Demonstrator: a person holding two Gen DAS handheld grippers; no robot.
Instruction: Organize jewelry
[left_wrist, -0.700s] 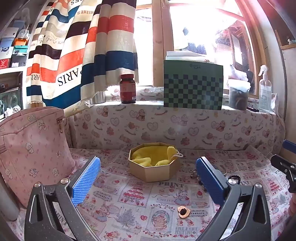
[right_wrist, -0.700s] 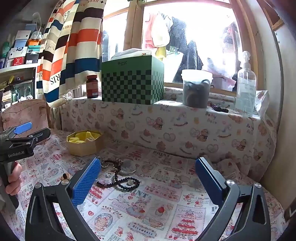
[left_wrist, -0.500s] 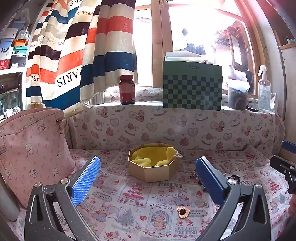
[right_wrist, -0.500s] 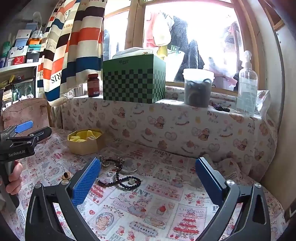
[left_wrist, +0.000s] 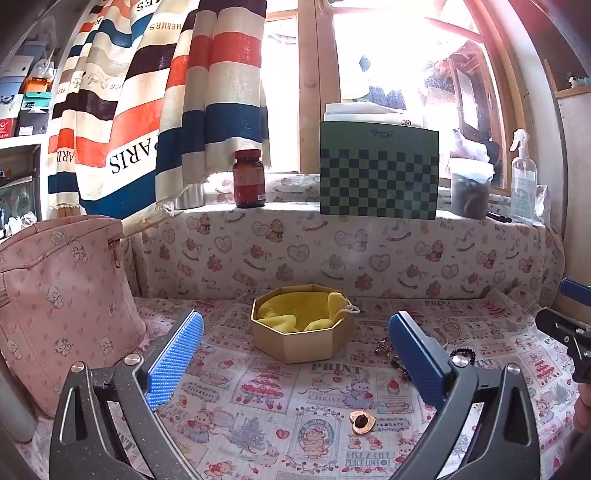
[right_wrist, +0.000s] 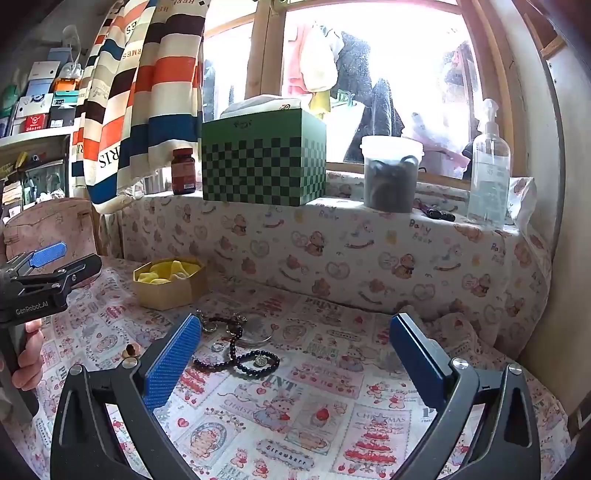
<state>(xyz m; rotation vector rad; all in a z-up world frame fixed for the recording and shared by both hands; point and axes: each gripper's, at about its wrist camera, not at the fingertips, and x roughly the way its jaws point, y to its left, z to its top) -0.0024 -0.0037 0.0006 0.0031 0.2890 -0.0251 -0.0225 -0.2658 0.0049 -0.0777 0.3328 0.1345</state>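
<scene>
Change since earlier frames: almost none is seen; both tools are kept in nearly the same place, and the jewelry is left where it lay.
Left tool (left_wrist: 295, 354): held above the tabletop (left_wrist: 258, 424) with its blue pads spread wide apart; nothing is gripped.
Right tool (right_wrist: 295, 354): likewise held apart and empty.
Box (left_wrist: 302, 328): a gold octagonal box is seen straight ahead of the left tool, between its pads; a crumpled yellow cloth (left_wrist: 295, 308) is held in it, and no jewelry can be made out inside.
Bead bracelet (right_wrist: 236, 360): laid on the tabletop just ahead of the right tool, nearer its left pad.
Ring (right_wrist: 217, 346): set just beside the beads.
Other pieces (right_wrist: 221, 321): a small tangle is seen just beyond the beads, short of the box.
Heart-shaped piece (left_wrist: 362, 422): laid close in front of the left tool, toward its right pad.
Pink bag (left_wrist: 62, 295): stood to the left of the left tool.
</scene>
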